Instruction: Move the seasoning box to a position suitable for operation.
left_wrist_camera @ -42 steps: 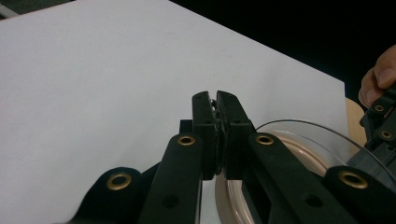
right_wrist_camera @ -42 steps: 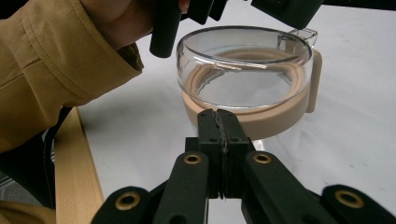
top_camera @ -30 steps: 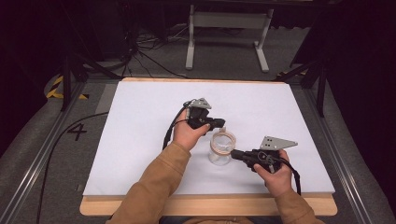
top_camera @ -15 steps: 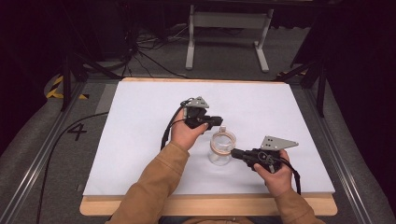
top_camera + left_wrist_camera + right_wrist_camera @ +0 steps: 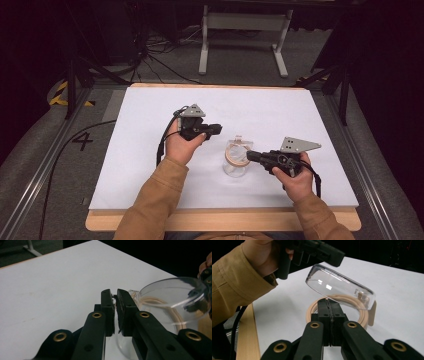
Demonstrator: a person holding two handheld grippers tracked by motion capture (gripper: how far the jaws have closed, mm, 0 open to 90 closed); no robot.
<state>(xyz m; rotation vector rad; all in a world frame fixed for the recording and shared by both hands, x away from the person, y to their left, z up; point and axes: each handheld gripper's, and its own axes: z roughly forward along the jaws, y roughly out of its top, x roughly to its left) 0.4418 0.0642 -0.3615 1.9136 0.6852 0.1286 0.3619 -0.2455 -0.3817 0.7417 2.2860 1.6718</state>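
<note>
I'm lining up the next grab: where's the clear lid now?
Right gripper view, centre: the clear lid sits tilted open just above the beige ring and the right gripper, whose jaws are closed.

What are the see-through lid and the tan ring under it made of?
The lid looks like clear, glossy plastic, maybe glass: the table shows through it and light glints on it. The tan ring looks matte and rubbery, perhaps a jar's sealing ring, though wood can't be ruled out.
</note>
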